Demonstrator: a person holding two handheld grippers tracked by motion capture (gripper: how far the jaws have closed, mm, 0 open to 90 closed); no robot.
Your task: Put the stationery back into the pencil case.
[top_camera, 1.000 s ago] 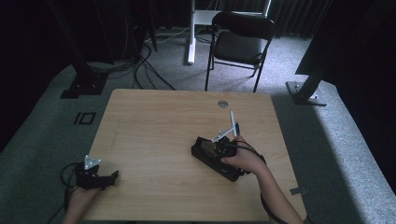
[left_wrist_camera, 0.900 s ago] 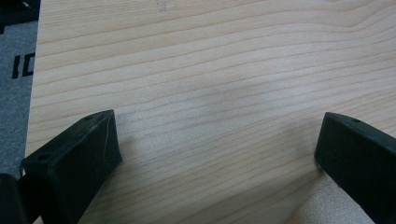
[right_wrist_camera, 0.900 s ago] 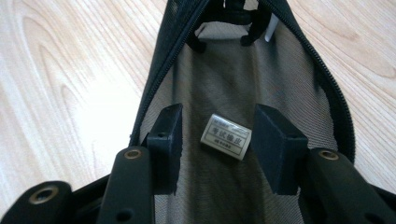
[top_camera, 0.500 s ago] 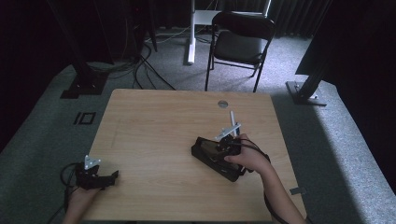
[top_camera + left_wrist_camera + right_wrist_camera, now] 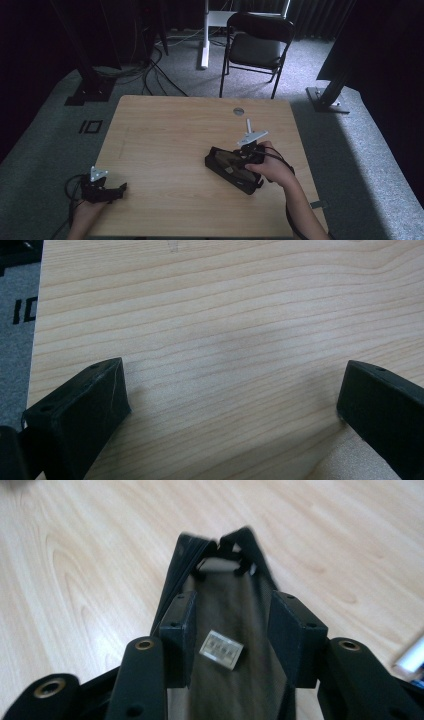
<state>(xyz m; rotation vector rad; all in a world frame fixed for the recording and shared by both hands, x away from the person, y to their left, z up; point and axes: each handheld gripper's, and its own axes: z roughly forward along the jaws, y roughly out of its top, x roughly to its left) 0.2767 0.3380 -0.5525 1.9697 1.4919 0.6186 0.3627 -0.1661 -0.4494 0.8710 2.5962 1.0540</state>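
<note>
A long black case point(image 5: 222, 161) lies slantwise at the table's right middle. My right gripper point(image 5: 231, 165) is shut across its width, held by a hand coming in from the lower right. In the right gripper view the case point(image 5: 225, 580) runs away from the camera. A small white label point(image 5: 221, 649) sits on its dark face, and both pads point(image 5: 180, 625) press on its sides around the right gripper point(image 5: 232, 615). My left gripper point(image 5: 117, 190) rests at the front left corner. Its jaws stand wide open over bare wood, with nothing at the left gripper point(image 5: 232, 390).
The wooden table point(image 5: 175, 130) has a round cable hole point(image 5: 238, 111) near its far edge. A black folding chair point(image 5: 257, 42) stands behind it on grey carpet, with cables and stand feet to the far left. A white stick-like thing point(image 5: 412, 660) lies beside the right gripper.
My right hand has risen a little with the black case in its grip, and the grey plate on it has shifted slightly up and right. The left gripper has stayed put.
</note>
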